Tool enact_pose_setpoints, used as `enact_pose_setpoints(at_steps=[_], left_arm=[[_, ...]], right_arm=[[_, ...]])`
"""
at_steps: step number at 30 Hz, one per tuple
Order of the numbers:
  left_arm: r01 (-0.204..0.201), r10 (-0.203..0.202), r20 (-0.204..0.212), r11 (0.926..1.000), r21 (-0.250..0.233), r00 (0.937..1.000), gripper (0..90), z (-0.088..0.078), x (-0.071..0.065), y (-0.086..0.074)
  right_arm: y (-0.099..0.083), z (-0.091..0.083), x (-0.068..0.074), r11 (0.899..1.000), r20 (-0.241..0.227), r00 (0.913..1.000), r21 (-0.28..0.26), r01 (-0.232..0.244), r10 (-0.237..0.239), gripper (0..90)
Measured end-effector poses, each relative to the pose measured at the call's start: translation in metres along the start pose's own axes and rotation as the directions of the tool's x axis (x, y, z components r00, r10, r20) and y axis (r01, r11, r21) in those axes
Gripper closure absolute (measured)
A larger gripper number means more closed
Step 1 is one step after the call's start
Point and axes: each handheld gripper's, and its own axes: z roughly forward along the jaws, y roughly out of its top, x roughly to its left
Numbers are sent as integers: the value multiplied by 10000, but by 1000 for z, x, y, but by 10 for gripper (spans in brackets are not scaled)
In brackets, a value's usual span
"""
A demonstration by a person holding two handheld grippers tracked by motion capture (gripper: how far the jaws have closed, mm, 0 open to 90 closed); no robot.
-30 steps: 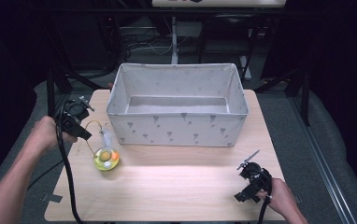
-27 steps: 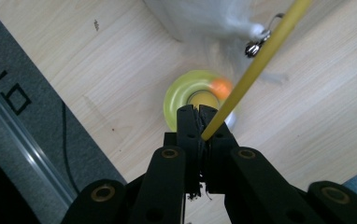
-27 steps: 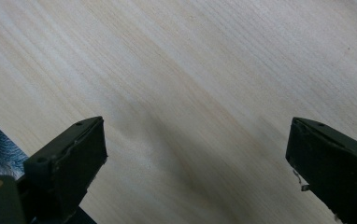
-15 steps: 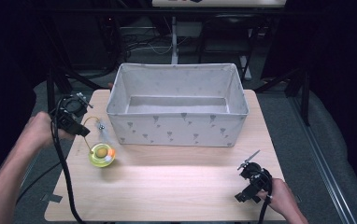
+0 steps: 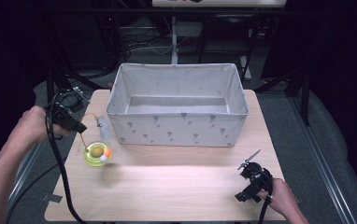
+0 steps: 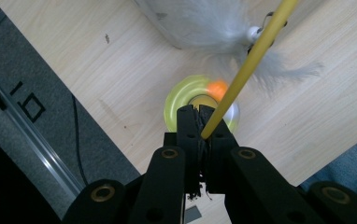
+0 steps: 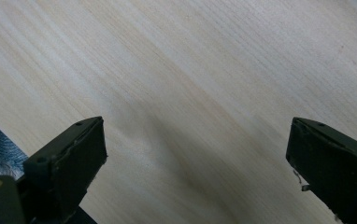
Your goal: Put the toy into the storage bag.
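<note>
A cat toy stands on the table at the left: a yellow-green disc base (image 5: pixel 96 153) with an orange ball (image 5: pixel 107 152), a thin yellow rod (image 5: pixel 82 137) and a pale feather (image 5: pixel 103 127). My left gripper (image 5: pixel 80 127) is above and to the left of the base, shut on the rod. In the left gripper view the jaws (image 6: pixel 200 114) pinch the yellow rod (image 6: pixel 251 65) over the blurred disc (image 6: pixel 179 100), and the feather (image 6: pixel 279 70) hangs at the rod's far end. My right gripper (image 5: pixel 247 169) rests low at the front right, open (image 7: pixel 195 144) over bare wood.
A large grey fabric box (image 5: pixel 176 131) with a small print stands open at the back middle of the wooden table (image 5: pixel 176 186). Its front left corner is close to the feather. A black cable (image 5: pixel 57 163) trails from the left gripper over the table's left edge.
The left gripper has drawn the toy a little to the left, and the base has slid with it. The right gripper has stayed where it was.
</note>
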Motion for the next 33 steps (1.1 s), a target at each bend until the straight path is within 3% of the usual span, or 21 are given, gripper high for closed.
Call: enact_pose_setpoints(at_steps=[14,15,19,33], left_arm=[[-38,38,-162,10000,-13,9999,878,-21,5,7],[-20,20,-121,10000,-23,9999,878,-22,5,7],[0,0,-100,10000,-46,10000,878,-27,8,8],[9,-22,-499,9997,-259,9988,877,-51,16,15]], right_arm=[[0,0,0,10000,-44,10000,-77,-23,22,46],[0,-1,-1,9999,-13,9999,92,119,-118,46],[-1,0,0,9999,-132,9999,-126,-96,94,46],[0,0,0,10000,-43,10000,-68,-1,0,46]])
